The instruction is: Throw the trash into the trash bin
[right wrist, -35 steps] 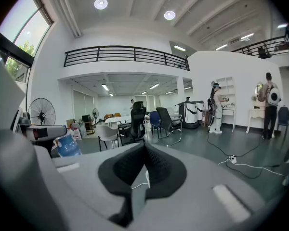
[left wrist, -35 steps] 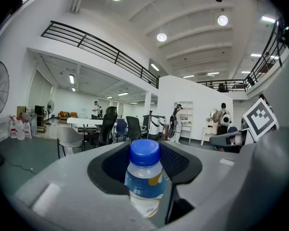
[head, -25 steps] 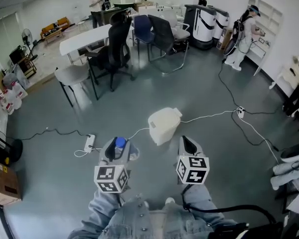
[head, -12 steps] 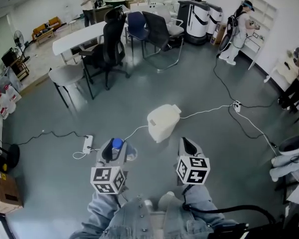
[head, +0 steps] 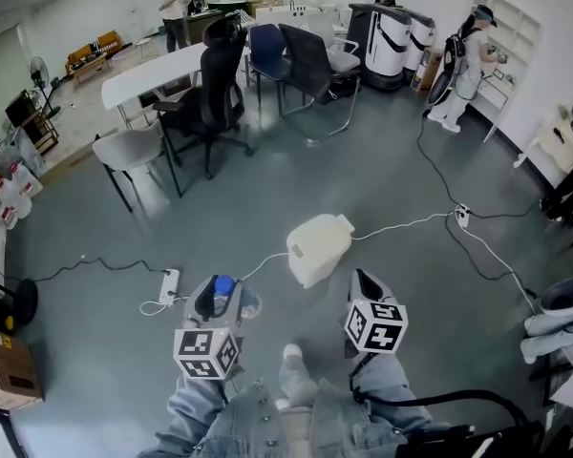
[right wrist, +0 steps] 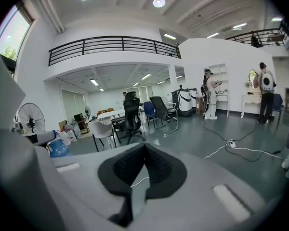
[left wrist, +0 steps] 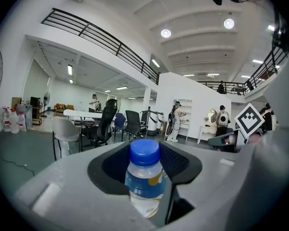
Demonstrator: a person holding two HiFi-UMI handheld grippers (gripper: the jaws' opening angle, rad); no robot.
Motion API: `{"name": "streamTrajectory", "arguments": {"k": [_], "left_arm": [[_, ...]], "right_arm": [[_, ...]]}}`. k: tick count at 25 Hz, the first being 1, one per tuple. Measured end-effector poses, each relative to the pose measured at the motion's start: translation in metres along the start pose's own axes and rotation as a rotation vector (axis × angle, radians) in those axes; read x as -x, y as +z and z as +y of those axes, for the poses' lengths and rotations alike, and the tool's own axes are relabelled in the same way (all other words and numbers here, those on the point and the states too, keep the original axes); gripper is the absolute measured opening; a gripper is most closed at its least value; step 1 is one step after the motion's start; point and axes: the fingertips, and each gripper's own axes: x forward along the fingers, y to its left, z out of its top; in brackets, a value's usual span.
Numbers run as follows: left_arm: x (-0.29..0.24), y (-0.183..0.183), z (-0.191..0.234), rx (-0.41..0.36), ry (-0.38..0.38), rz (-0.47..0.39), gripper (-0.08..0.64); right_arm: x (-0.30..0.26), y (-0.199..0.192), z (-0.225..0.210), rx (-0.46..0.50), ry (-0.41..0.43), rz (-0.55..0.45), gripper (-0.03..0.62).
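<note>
A clear plastic bottle [left wrist: 144, 183] with a blue cap [head: 223, 283] and a blue label stands upright between the jaws of my left gripper [head: 219, 298], which is shut on it. My right gripper [head: 364, 285] is level with it to the right; its black pads [right wrist: 156, 170] meet at the tips with nothing between them. The bottle also shows at the left edge of the right gripper view [right wrist: 59, 148]. A white bin [head: 317, 247] lies on the grey floor just beyond and between the two grippers.
A white cable [head: 401, 224] runs from the bin to a plug at the right. A power strip [head: 170, 283] with cords lies left of the left gripper. Office chairs [head: 213, 93] and a white table [head: 158, 68] stand farther back, with people beyond them.
Both grippers have sunk a little in the picture. The bottle stays in the left gripper. A shoe of the person has come into view between the arms.
</note>
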Motion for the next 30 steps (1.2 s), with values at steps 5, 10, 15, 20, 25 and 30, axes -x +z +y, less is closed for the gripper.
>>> {"name": "streamTrajectory", "arguments": {"k": [5,10,15,20,25,30], "left_arm": [[-0.049,0.022,0.019,-0.009,0.04,-0.002,0.202],[-0.103,0.04,0.024,-0.02,0.038,-0.001,0.202],[-0.15,0.046,0.022,-0.025,0.028,0.013,0.202],[-0.185,0.051,0.022,-0.033,0.011,0.022,0.202],[-0.216,0.052,0.033,-0.038,0.0,0.036,0.202],[-0.258,0.05,0.039,-0.026,-0.051,0.042,0.202]], "right_arm": [[-0.057,0.031,-0.009,-0.008,0.028,-0.002,0.003],[-0.101,0.055,-0.036,-0.04,0.022,-0.009,0.003],[-0.136,0.055,-0.069,-0.067,-0.005,0.033,0.003],[-0.168,0.066,-0.09,-0.091,-0.028,0.032,0.003],[-0.193,0.059,-0.091,-0.124,-0.022,0.062,0.003],[-0.214,0.063,-0.1,-0.064,-0.09,0.077,0.003]]}}
